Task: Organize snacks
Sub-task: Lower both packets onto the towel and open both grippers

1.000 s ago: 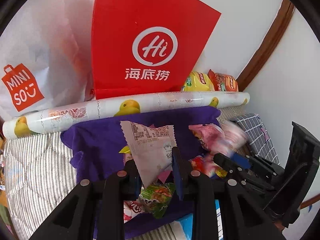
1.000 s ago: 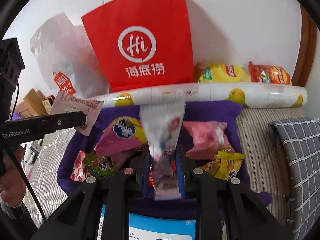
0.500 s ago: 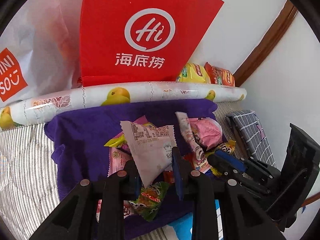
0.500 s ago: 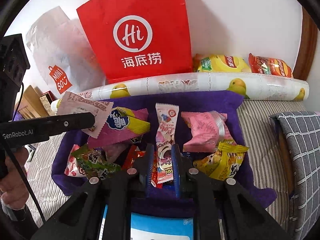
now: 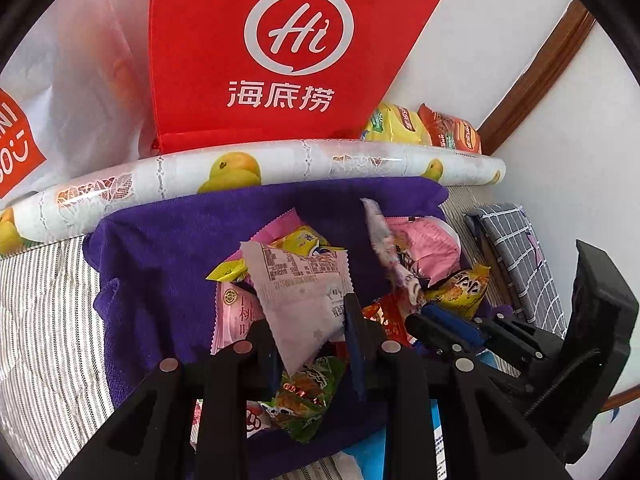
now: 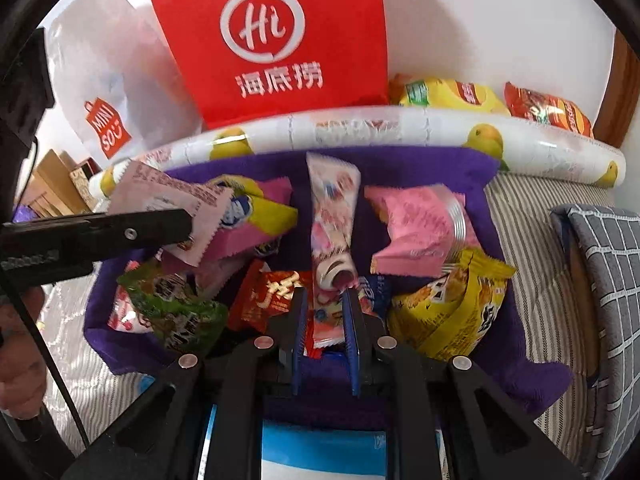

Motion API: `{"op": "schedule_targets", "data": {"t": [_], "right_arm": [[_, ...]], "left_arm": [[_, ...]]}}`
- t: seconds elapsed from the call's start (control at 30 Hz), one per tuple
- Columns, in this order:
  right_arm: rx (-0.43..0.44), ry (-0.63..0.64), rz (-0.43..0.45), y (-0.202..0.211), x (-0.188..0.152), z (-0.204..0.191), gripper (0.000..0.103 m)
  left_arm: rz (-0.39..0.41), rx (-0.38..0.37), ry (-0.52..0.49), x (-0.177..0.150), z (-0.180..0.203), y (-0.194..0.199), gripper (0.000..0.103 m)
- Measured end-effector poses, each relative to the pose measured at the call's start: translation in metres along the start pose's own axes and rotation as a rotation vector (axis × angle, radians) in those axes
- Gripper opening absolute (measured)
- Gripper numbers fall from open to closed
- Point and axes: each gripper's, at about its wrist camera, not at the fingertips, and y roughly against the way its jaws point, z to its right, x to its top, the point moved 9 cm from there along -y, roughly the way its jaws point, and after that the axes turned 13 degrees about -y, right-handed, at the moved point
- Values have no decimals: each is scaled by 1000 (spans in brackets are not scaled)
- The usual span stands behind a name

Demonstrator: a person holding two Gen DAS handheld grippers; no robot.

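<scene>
Purple towel (image 6: 520, 376) nearer; long packet (image 6: 332, 216) lower than before.

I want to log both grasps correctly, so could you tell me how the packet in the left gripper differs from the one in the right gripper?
The pale printed packet in the left gripper is broad and plain, with small dark text; the long pink-and-white packet in the right gripper is narrow and colourfully patterned. The pale one is pinched at a lower corner, the long one near its bottom end. Both stand above the purple towel.
</scene>
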Motion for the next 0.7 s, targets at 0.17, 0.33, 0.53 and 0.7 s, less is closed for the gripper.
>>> {"op": "schedule_targets", "data": {"t": [0.17, 0.33, 0.53, 0.7], "right_arm": [[-2, -7, -6, -1, -1, 1, 18], [-12, -2, -10, -3, -2, 0, 18], [-26, 6, -4, -3, -2, 0, 18], [-26, 2, -3, -4, -2, 0, 18]], "left_arm": [[3, -13, -4, -1, 3, -3, 25], [7, -14, -16, 0, 6, -4, 25], [5, -34, 5, 0, 6, -5, 26], [22, -67, -6, 3, 10, 1, 38]]}}
